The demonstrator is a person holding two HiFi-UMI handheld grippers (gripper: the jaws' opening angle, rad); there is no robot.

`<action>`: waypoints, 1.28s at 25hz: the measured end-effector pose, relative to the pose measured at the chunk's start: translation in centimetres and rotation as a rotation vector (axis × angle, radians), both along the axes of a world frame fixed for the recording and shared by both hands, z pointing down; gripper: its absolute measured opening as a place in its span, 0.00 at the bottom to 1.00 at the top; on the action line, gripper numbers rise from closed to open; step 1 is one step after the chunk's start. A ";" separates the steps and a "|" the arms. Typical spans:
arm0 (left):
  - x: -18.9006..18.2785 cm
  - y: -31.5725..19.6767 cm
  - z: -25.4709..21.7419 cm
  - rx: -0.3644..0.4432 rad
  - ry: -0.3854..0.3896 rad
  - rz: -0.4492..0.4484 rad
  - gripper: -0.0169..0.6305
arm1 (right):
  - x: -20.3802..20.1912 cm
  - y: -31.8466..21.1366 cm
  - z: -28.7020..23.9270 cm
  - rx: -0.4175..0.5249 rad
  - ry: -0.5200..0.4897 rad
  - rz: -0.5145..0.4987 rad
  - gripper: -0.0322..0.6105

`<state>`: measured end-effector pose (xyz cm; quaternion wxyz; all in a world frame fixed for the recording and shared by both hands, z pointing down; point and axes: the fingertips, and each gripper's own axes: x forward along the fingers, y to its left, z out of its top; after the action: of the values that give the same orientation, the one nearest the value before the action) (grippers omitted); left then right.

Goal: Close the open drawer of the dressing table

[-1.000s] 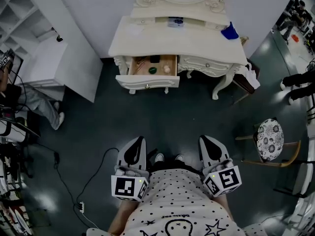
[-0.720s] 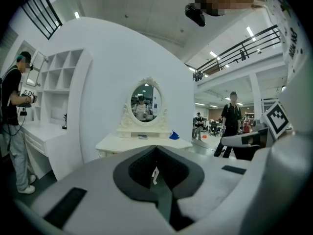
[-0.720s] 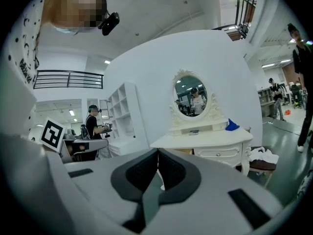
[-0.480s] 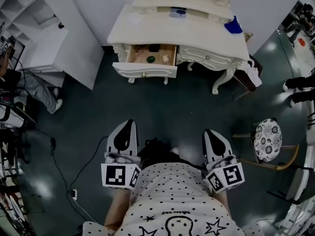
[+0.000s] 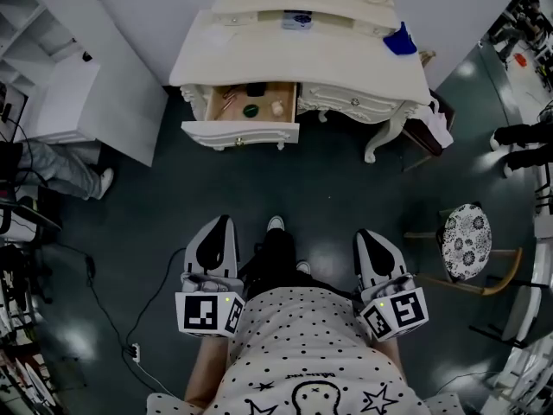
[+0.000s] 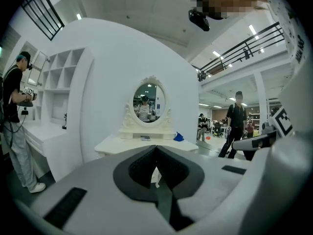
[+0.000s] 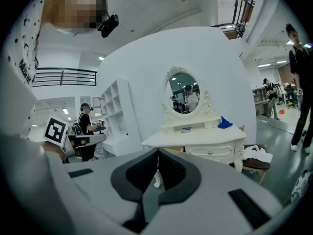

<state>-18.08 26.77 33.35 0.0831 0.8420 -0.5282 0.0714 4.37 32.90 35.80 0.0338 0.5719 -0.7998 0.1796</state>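
The cream dressing table (image 5: 302, 54) stands against the far wall, with its left drawer (image 5: 240, 132) pulled out. Inside lie a green object (image 5: 251, 110) and a few small items. The right drawer (image 5: 359, 102) is pushed in. My left gripper (image 5: 221, 223) and right gripper (image 5: 364, 234) are held side by side over the dark floor, well short of the table, both shut and empty. In the left gripper view the left gripper (image 6: 156, 148) points at the table (image 6: 142, 142) under its oval mirror (image 6: 148, 102). The right gripper (image 7: 157, 153) faces the table (image 7: 195, 138) too.
A white shelf unit (image 5: 78, 85) stands left of the table. A dark chair with white cloth (image 5: 432, 128) stands at the table's right leg, and a patterned stool (image 5: 467, 242) is to my right. A cable (image 5: 104, 292) runs across the floor. People stand at both sides.
Both grippers have moved forward toward the dressing table as the person steps, one foot now ahead. The jaws stay shut and the drawer has not moved.
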 end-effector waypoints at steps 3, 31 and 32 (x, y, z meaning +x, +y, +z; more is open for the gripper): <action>-0.3 -3.0 0.0 -0.011 0.010 0.009 0.05 | 0.0 -2.6 -0.7 -0.004 0.002 0.023 0.06; -1.6 -21.8 1.6 -0.072 -0.009 -0.010 0.05 | -1.2 -21.0 0.5 -0.074 -0.025 0.009 0.06; -1.2 -22.3 1.5 -0.071 -0.007 -0.023 0.05 | -0.7 -21.8 0.5 -0.073 -0.025 -0.002 0.06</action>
<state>-19.24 4.46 34.88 0.1118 0.8322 -0.5352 0.0921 3.71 11.11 36.32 0.0451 0.5673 -0.7934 0.2158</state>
